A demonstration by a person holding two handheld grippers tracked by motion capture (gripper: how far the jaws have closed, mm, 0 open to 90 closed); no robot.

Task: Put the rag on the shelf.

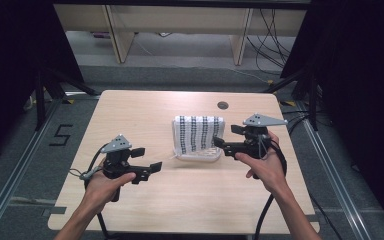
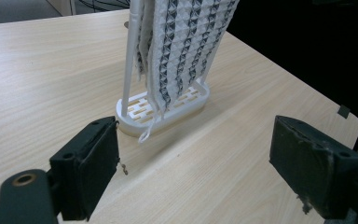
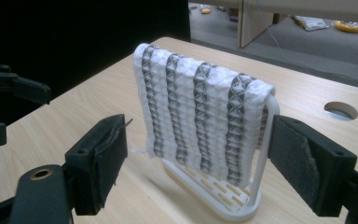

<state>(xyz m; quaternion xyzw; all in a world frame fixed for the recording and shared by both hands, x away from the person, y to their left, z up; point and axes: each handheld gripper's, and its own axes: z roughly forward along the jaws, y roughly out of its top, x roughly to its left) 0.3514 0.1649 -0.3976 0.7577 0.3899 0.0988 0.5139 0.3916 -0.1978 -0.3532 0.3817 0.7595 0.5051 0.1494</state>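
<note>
High view: a wooden table carries, from left to right, the left gripper, a striped waffle-weave cloth draped over a white plastic rack, and the right gripper. The left gripper is held over the near-left part of the table, jaws spread and empty, well short of the rack. The cloth hangs at mid-table, slightly right of centre, folded over the rack's top rail, its lower edge just above the slotted base. The right gripper, jaws likewise spread and empty, stands just beside the cloth's right edge. In the left gripper view the cloth shows several hanging layers and a loose loop near the base. In the right gripper view the cloth sags softly over the rack. Judgement: the cloth is light, limp and easily pinched; the rack is light and may tip or slide. A hold on the upper corners at the rail suits lifting it clear.
</note>
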